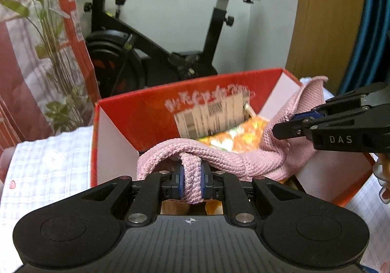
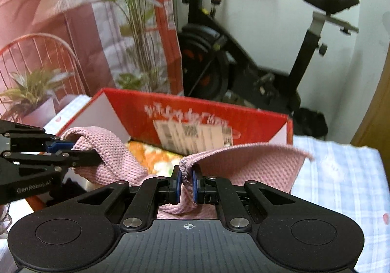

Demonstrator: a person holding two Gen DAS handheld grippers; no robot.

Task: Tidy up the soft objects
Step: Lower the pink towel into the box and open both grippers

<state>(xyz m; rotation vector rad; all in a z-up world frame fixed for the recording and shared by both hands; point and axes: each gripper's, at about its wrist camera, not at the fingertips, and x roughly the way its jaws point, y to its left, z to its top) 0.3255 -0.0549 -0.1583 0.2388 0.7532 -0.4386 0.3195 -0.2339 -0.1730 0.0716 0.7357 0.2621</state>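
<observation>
A pink knitted cloth [image 1: 219,158] hangs stretched between both grippers over an open red cardboard box [image 1: 146,112]. My left gripper [image 1: 192,175] is shut on a bunched fold of the pink cloth at its left end. My right gripper [image 2: 187,184] is shut on the other edge of the pink cloth [image 2: 256,165]; it also shows from the side as the right gripper [image 1: 287,127]. The left gripper [image 2: 80,151] comes in from the left in the right wrist view. Inside the red box [image 2: 199,107] lies an orange-and-white patterned soft item [image 2: 156,158], partly covered by the cloth.
The box sits on a white-and-blue checked cover [image 1: 48,165]. An exercise bike [image 1: 151,36] stands behind it against the wall. Potted plants [image 2: 31,92] and a red wire chair [image 2: 36,53] are at the left, a wooden panel [image 1: 324,16] at the right.
</observation>
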